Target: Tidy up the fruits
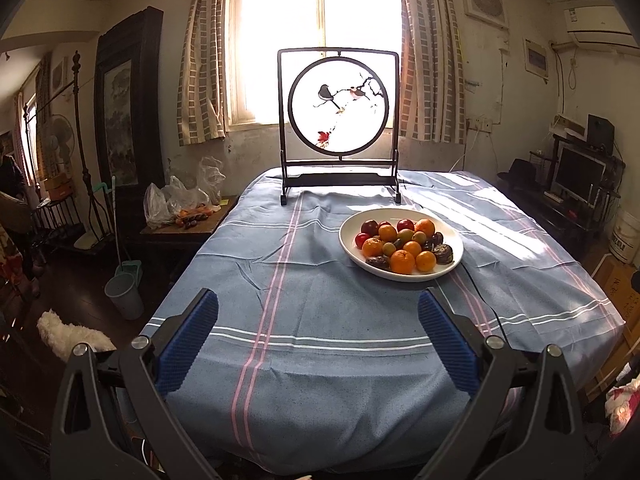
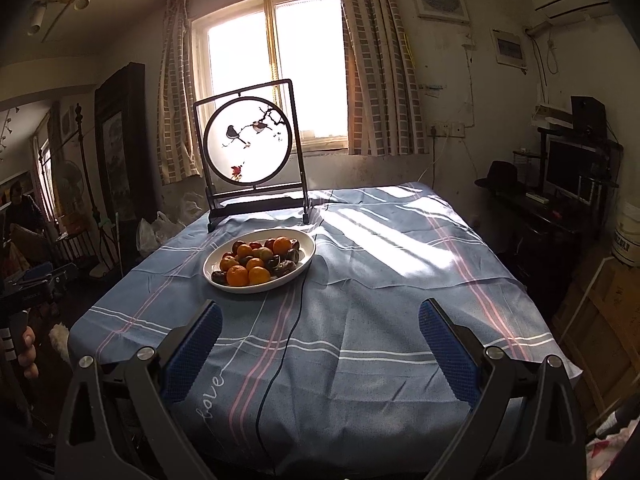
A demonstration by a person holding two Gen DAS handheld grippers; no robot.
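My left gripper (image 1: 318, 312) and right gripper (image 2: 320, 320) both hang spread wide and empty above the tablecloth (image 1: 280, 360). The fruits (image 1: 404, 246) lie heaped together in the white plate (image 1: 348, 236), mixed by kind. That fits sorting either ahead or gathering finished; I cannot tell which.

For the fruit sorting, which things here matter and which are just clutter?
Job:
- plate
- fruit
- left gripper
- right gripper

Clutter:
- bird screen
- black cable
- plastic bags
- bin
- hat
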